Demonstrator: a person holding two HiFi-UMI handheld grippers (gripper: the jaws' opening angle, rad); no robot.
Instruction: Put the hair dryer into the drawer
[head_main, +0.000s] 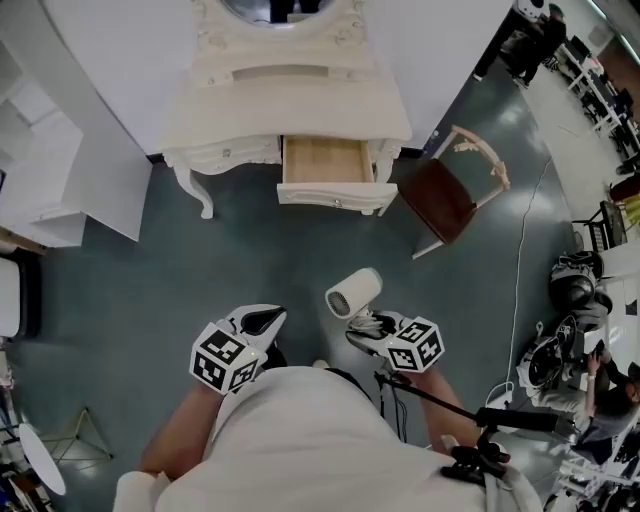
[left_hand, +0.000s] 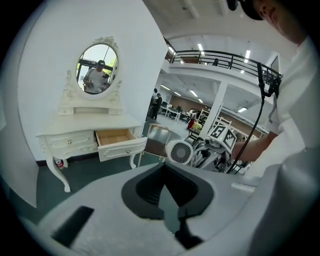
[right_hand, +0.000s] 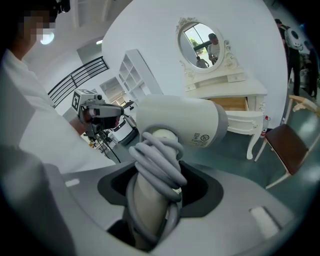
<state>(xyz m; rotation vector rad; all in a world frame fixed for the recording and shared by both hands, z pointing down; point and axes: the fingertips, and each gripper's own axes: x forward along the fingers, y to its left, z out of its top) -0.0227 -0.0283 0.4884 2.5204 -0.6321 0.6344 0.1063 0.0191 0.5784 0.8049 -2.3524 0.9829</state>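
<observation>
Right gripper view: right fingers (right_hand: 201, 189) clamp glossy, cord-wrapped hair dryer (right_hand: 185, 122); left fingers (left_hand: 149, 191) together.

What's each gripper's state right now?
Left gripper: closed, empty.
Right gripper: closed on the dryer, by its cord-wrapped handle.
</observation>
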